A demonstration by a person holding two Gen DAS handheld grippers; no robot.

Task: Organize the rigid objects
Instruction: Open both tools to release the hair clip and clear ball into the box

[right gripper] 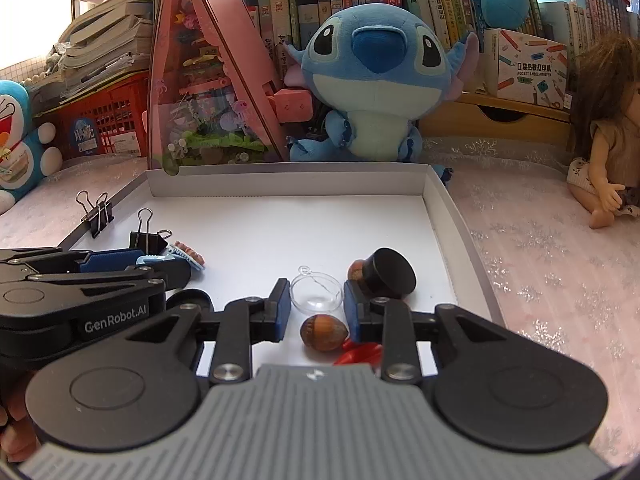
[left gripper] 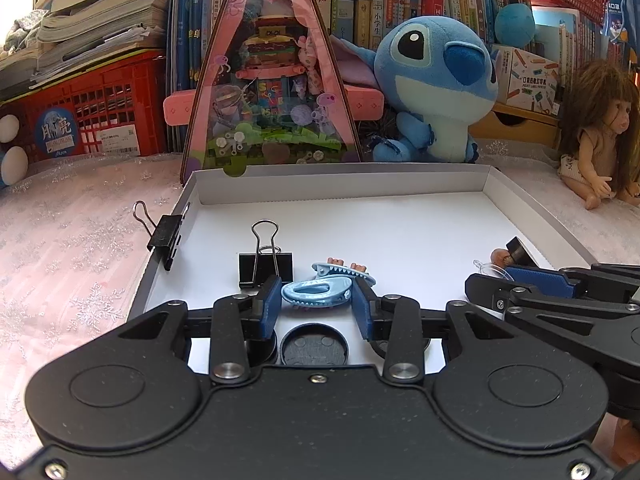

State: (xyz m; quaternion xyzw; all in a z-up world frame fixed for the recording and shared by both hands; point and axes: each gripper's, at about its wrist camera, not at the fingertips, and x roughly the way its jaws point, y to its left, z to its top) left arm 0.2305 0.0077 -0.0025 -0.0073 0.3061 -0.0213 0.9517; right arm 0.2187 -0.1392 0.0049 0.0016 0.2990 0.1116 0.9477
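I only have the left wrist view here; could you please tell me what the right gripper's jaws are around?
Observer: The right gripper has its jaws either side of a clear plastic dome; contact is unclear.
Operator: Is anything lying close to it?
Observer: A brown nut lies on the tray, nearer the camera than the dome.
Operator: Anything else?
Observer: A red object peeks out beside the nut, mostly hidden by the gripper.

You get bright, even daylight in both views, strongest from the window at upper left, which blows out white. The white tray glares slightly, with soft shadows under its contents. Fisheye distortion bends the edges; the corners vignette black, and focus stays fairly sharp.
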